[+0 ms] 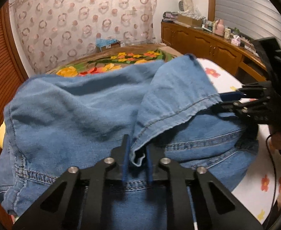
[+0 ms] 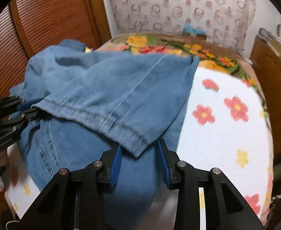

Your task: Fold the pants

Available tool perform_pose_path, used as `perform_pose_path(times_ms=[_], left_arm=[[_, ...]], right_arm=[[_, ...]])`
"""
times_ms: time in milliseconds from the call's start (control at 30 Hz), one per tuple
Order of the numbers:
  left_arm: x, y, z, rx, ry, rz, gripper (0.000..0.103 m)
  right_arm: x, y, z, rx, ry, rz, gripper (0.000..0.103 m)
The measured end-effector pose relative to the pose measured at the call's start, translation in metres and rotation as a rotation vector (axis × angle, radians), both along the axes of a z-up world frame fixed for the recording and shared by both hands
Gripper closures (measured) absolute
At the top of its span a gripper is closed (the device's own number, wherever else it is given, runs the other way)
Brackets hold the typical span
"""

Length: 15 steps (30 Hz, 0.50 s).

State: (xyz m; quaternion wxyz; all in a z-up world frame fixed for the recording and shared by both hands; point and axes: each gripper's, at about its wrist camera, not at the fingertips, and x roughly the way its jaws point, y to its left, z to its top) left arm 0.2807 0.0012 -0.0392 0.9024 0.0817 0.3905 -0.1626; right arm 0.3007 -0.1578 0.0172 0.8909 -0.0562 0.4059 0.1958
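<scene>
On the bed (image 2: pixel 226 134), jeans (image 1: pixel 73 105) folded — hem corners between both grippers' fingers, blurred.

The faded blue denim pants (image 1: pixel 94 103) carry darker blue double stitching along hem and waistband. Under them lies a white bedsheet with red and yellow flowers (image 2: pixel 226 134); at twelve o'clock, a brown blanket with yellow, orange and green blossoms (image 1: pixel 121 57). Beyond hangs a sheer white curtain patterned with pink rings and dots (image 1: pixel 83 19). A reddish-brown slatted wooden door (image 2: pixel 44 19) sits at ten o'clock. Both black grippers have blue finger pads (image 2: pixel 116 164).
</scene>
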Motion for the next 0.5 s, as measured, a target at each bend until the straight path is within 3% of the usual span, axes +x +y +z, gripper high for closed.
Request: perform_pose_path(times_ms=[67, 133, 300, 500], left_arm=[[-0.007, -0.002, 0.014, -0.024, -0.025, -0.023, 0.093], [-0.015, -0.005, 0.029, -0.029, -0.049, -0.052, 0.093], [-0.04, -0.011, 0.077, -0.068, -0.12, -0.098, 0.094], [-0.076, -0.003, 0.141, -0.144, -0.208, -0.133, 0.094]], right_arm=[[0.002, -0.005, 0.007, 0.025, -0.025, -0.01, 0.088], [0.001, -0.007, 0.019, 0.036, -0.064, -0.012, 0.098], [-0.017, -0.007, 0.064, 0.019, -0.193, -0.017, 0.101], [-0.038, 0.012, 0.144, 0.02, -0.348, -0.007, 0.101]])
